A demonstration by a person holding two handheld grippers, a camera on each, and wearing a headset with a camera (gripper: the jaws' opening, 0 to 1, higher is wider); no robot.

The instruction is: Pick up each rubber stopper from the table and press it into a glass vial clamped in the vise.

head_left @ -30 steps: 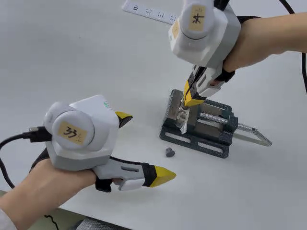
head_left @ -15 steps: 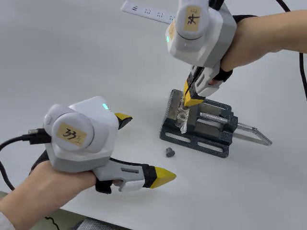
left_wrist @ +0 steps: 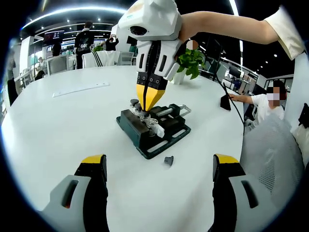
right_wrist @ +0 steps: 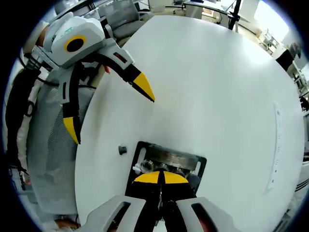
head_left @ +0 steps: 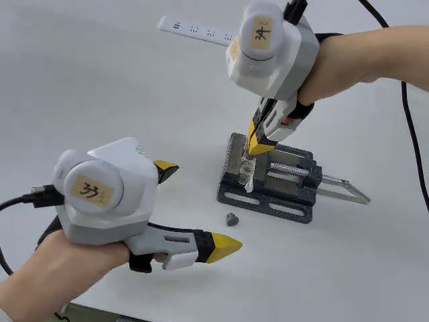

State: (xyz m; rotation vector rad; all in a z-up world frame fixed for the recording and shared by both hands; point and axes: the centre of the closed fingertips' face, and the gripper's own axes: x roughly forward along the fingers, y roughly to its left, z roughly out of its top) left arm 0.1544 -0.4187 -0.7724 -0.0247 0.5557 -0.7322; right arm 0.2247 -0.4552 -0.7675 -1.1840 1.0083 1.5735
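Observation:
A dark metal vise [head_left: 295,196] holds a clear glass vial [head_left: 245,173] upright between its jaws. My right gripper [head_left: 257,146] points down just above the vial's mouth, its yellow tips shut together; I see nothing between them. One small grey rubber stopper [head_left: 232,219] lies on the table in front of the vise. My left gripper [head_left: 194,208] hovers open at the lower left, with the stopper ahead of its fingertips [left_wrist: 94,162]. In the left gripper view the stopper [left_wrist: 168,160] lies before the vise [left_wrist: 161,137]. The right gripper view looks down its shut tips [right_wrist: 161,178] onto the vise [right_wrist: 166,159].
A white power strip [head_left: 194,30] lies at the far side of the white table [head_left: 100,87]. The vise's handle bar [head_left: 342,186] sticks out to the right. A black cable [head_left: 410,134] trails from the right gripper. Chairs and people show beyond the table's edge in the left gripper view.
The camera has shifted a little. The right gripper stays over the vial, its tips a touch higher. The left gripper and the loose stopper have not moved.

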